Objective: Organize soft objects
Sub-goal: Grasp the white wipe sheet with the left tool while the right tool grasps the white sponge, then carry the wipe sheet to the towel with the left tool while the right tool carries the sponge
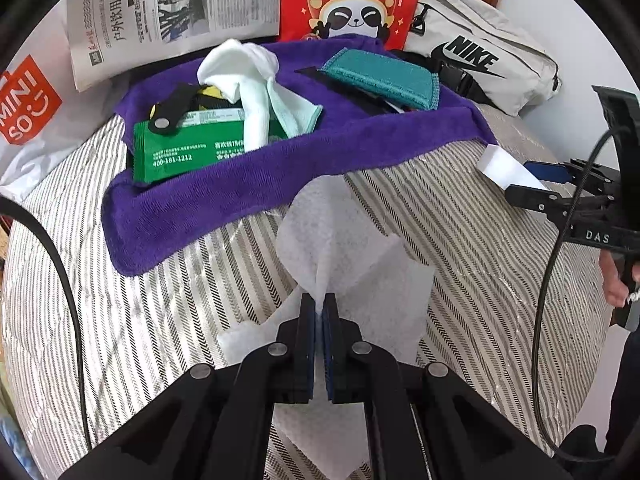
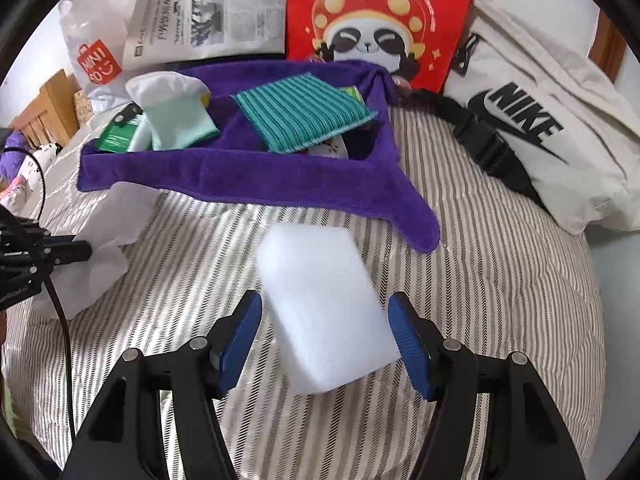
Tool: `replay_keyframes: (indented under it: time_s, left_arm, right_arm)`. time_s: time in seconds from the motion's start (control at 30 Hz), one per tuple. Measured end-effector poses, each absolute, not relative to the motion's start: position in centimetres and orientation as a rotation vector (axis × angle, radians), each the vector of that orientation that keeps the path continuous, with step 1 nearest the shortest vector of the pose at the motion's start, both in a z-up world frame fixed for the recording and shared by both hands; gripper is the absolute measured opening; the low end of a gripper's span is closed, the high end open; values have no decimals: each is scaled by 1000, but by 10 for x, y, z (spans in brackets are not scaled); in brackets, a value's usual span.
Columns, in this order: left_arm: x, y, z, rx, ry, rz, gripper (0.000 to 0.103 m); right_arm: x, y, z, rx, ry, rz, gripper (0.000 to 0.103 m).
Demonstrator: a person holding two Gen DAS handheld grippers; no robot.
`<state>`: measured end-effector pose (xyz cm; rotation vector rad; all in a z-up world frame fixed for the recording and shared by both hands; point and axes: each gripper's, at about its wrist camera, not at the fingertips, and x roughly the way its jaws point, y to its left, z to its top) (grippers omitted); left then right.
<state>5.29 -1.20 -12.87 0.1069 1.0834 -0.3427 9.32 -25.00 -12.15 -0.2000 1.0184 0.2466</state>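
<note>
1. A thin white tissue sheet [image 1: 352, 256] is seen crumpled and rumpled on the striped bedding, with one fold pinched up into a ridge.
2. A chunky white foam sponge block [image 2: 324, 304] is laid flat just in front of the purple towel's drooping corner, tilted a bit off square.
3. A purple towel [image 1: 224, 200] is draped over a tray-like shape, and the other stuff is held inside it.
4. A teal ribbed pad [image 2: 302, 114] is propped at an angle in the right half.
5. A white and mint cloth [image 1: 256, 92] is bunched up in the left half, over a green packet [image 1: 180, 156].
</note>
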Motion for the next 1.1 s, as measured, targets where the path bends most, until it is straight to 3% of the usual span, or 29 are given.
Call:
replay_keyframes:
  time_s: [0.2, 0.33, 1.1]
  left_arm:
    - [56, -14, -131, 104, 1090, -344, 5]
    - [56, -14, -131, 97, 1092, -349, 5]
    - [56, 14, -98, -26, 1013, -397, 5]
  right_arm:
    - [106, -255, -136, -191, 1054, 258, 64]
    - [113, -258, -143, -162, 1063, 273, 50]
    - [104, -246, -98, -83, 966, 323, 49]
